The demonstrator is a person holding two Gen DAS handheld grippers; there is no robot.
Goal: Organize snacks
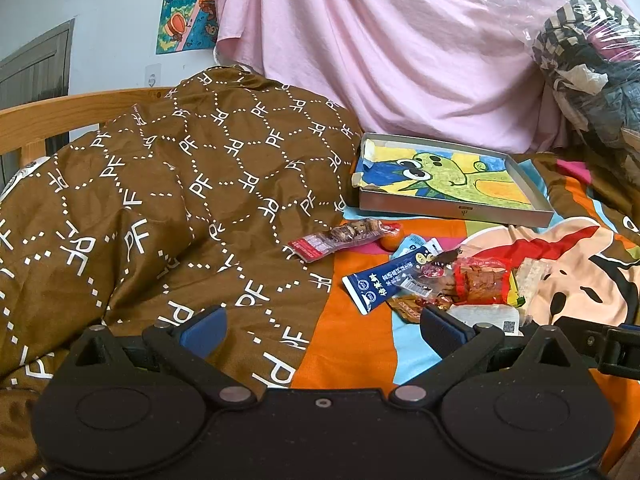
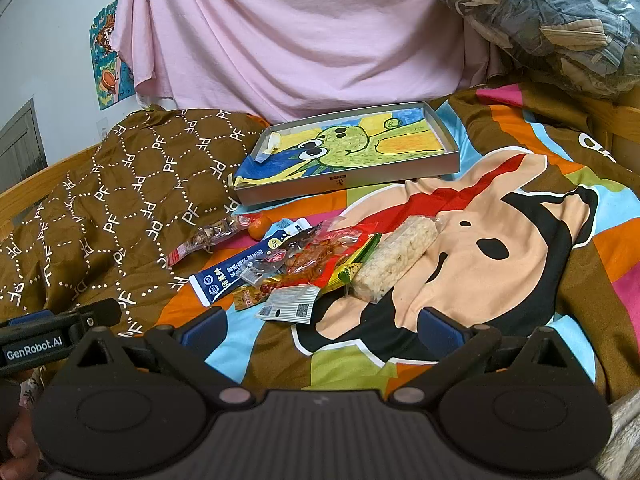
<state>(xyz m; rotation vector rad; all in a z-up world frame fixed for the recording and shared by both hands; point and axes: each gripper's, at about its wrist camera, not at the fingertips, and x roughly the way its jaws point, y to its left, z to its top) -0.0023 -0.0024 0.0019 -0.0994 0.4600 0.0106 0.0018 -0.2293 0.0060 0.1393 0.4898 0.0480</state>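
Both our claws, left claw (image 1: 320,330) and right claw (image 2: 322,330), gape empty; ahead, light crinkly snack packets (image 2: 304,264) look slippery, so pinch edges.

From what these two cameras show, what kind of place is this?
Most likely a bedroom, with the work done on a bed: a brown patterned quilt lies bunched over a cartoon-print bedsheet, a wooden bed frame runs behind, and a child's drawing hangs on the wall.

The right gripper (image 2: 322,330) hangs with fingers spread, holding nothing. A snack pile (image 2: 304,264) lies just ahead, a tray (image 2: 348,184) beyond it.
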